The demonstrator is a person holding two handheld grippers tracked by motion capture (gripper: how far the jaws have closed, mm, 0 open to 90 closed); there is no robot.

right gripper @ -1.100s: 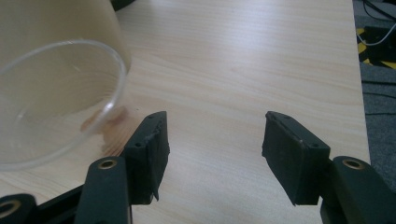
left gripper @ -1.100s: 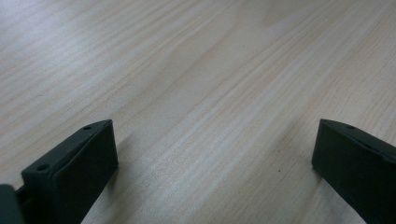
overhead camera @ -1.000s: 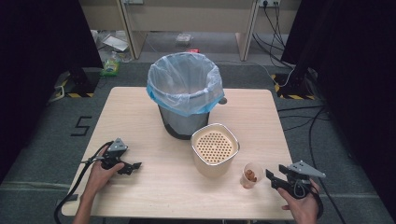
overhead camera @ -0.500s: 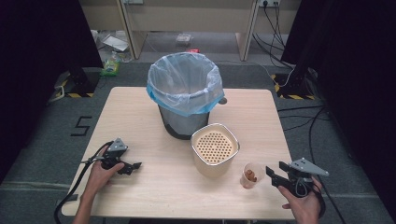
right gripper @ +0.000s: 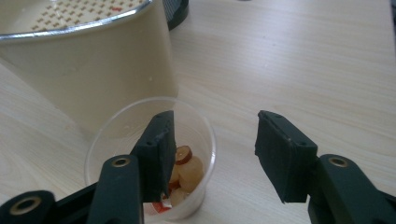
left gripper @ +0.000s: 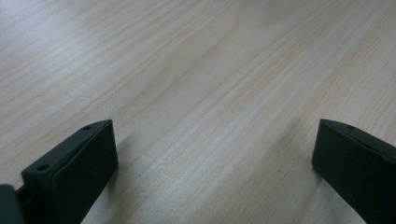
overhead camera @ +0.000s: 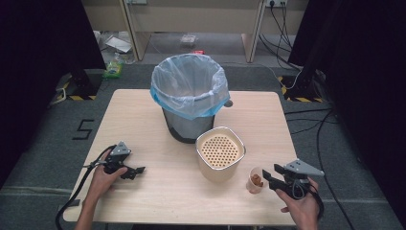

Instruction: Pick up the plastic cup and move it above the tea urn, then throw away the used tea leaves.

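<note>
A small clear plastic cup [overhead camera: 255, 180] [right gripper: 140, 154] with brown and pale food scraps inside stands near the table's front right. My right gripper [overhead camera: 268, 178] [right gripper: 212, 149] is open just right of it; in the right gripper view one jaw hangs over the cup's rim and the other is outside it. A cream container with a perforated insert [overhead camera: 220, 152] [right gripper: 88, 56] stands left of the cup. Behind it is a bin lined with a blue bag [overhead camera: 189, 96]. My left gripper [overhead camera: 136, 171] [left gripper: 212, 158] rests open on bare wood at the front left.
The light wooden table [overhead camera: 143, 115] has bare room on its left half and along the back right. Its front edge runs just under both hands. Cables lie on the grey floor at the right and left.
My right gripper has crept a little to the left, closer to the cup. The left hand and gripper have stayed where they were.
</note>
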